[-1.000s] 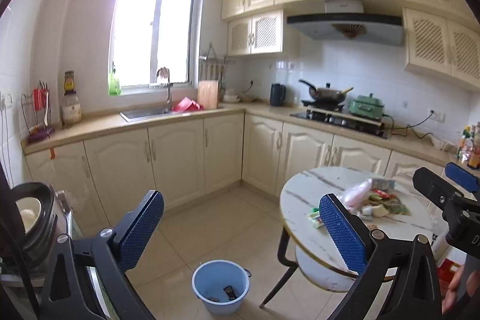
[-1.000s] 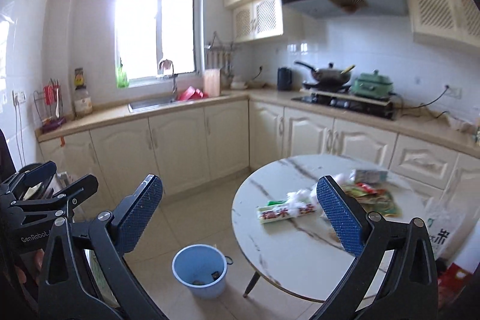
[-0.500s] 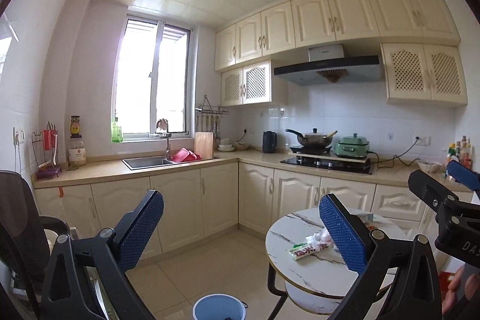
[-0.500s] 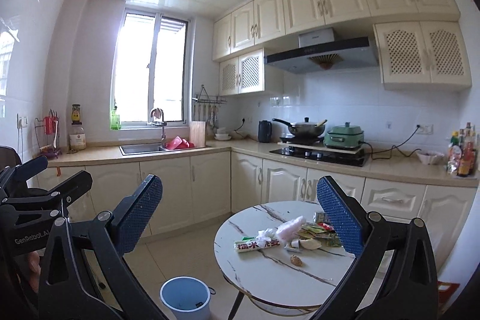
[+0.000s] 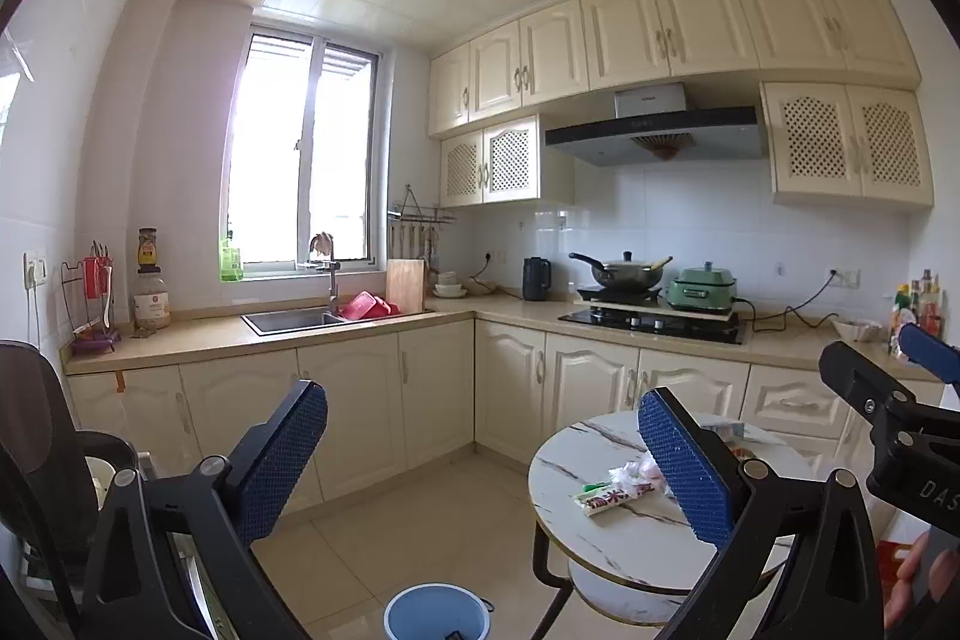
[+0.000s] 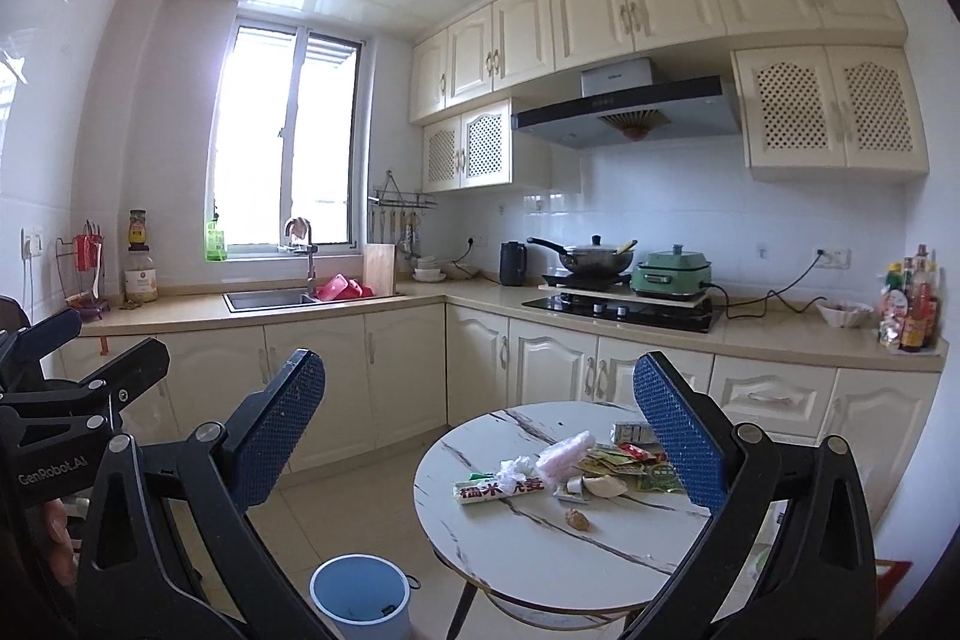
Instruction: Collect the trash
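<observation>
A kitchen is being viewed from two handheld grippers, both raised level and aimed across the room. The left gripper [image 5: 483,451] is being held with its blue-padded jaws spread wide and nothing between them. The right gripper [image 6: 480,424] is likewise being held released, its jaws wide apart and empty.

The trash [image 6: 576,466] is lying on a round marble-patterned table [image 6: 528,550] at the near right: a long white wrapper with red characters [image 6: 498,491], crumpled white and pink plastic, several flat colourful packets, and a small brown scrap [image 6: 577,519] set slightly nearer. None of it is being touched by either gripper.

A light blue bucket [image 6: 360,598] is standing on the tiled floor just left of the table, with small dark bits inside. Cream cabinets [image 6: 312,376] and a countertop are lining the far walls.
</observation>
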`<action>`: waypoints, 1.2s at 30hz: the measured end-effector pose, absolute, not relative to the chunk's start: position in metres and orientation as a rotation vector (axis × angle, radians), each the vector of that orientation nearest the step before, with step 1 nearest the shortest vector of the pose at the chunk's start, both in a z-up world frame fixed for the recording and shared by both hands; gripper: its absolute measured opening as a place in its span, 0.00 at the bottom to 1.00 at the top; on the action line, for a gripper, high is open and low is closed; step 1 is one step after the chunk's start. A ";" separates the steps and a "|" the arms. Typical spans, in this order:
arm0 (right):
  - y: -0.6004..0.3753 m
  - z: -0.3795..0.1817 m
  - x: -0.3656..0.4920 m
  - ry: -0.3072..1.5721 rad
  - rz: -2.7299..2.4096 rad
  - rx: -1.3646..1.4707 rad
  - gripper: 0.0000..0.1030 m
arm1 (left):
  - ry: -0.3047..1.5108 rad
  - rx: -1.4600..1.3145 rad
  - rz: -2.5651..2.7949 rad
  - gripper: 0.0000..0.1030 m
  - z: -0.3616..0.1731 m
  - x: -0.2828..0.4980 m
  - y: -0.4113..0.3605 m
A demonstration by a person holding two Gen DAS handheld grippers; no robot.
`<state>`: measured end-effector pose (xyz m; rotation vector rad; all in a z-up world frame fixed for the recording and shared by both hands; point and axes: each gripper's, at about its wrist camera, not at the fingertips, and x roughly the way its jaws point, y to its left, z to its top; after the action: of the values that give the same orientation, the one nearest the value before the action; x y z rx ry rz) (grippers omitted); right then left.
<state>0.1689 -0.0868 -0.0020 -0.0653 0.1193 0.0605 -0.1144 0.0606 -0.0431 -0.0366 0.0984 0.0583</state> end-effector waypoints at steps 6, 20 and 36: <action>-0.091 -0.004 0.172 0.131 0.048 -0.062 1.00 | 0.107 -0.027 0.053 0.99 -0.022 -0.091 0.057; -0.102 -0.012 0.182 0.154 0.023 -0.051 1.00 | 0.140 -0.019 0.034 0.99 -0.024 -0.059 0.058; -0.217 -0.099 0.276 0.404 -0.167 0.037 1.00 | 0.467 0.003 -0.098 0.99 -0.063 0.140 0.017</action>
<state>0.2764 -0.2174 -0.0987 0.0366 0.4045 -0.1670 0.1396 0.0173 -0.0627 0.0026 0.4669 -0.0977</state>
